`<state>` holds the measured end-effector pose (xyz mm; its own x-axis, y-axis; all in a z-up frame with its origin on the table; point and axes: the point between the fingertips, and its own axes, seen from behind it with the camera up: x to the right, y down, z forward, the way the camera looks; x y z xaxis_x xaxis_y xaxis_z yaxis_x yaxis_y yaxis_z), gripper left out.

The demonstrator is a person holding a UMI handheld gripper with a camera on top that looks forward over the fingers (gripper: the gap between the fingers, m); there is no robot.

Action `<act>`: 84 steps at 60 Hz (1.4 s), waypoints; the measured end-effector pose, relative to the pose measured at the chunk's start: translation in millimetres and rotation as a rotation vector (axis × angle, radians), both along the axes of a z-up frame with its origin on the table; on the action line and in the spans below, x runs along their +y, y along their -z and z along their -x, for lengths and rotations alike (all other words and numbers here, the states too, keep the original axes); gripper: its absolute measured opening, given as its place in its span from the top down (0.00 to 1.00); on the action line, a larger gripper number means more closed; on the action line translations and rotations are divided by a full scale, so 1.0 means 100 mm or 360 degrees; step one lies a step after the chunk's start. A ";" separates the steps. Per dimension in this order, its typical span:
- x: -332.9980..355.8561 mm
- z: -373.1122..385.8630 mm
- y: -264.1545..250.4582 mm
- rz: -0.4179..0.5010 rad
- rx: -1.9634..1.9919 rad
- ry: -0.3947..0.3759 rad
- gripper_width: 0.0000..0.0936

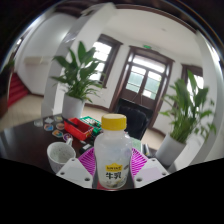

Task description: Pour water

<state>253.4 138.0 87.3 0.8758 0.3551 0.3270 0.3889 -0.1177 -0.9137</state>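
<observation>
Fingers (84,166) of the handheld gripper (112,172) clamp one white bottle (112,158) with a yellow cap (115,123), held upright, likely so nothing spills before the pour. Both pink pads appear to press its sides, the bottle sitting between them. Just beside it, on the dark table (30,140), stands one white cup (60,155), mouth up, seemingly the vessel meant to receive the water. Beyond lie some colourful items, too small to identify. Farther off, two potted plants (78,72) flank a dark-framed door (147,76).
</observation>
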 end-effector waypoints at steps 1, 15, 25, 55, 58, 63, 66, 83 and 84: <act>0.00 -0.04 0.02 0.0016 0.0055 0.0005 0.56; 0.09 -0.23 0.35 0.0078 0.0394 0.0002 0.56; 0.09 -0.25 0.79 0.0202 0.0465 0.0008 0.53; -0.11 -0.42 0.79 0.0246 0.0459 0.0140 0.09; -0.23 -0.51 0.75 0.0251 0.0473 0.0194 0.07; -0.57 -0.65 0.70 0.0263 0.0509 0.0289 0.09; -0.79 -0.70 0.66 0.0274 0.0531 0.0344 0.09; -1.93 -0.82 0.18 0.0247 0.0571 0.0560 0.09; -1.98 -0.83 0.14 0.0239 0.0569 0.0566 0.09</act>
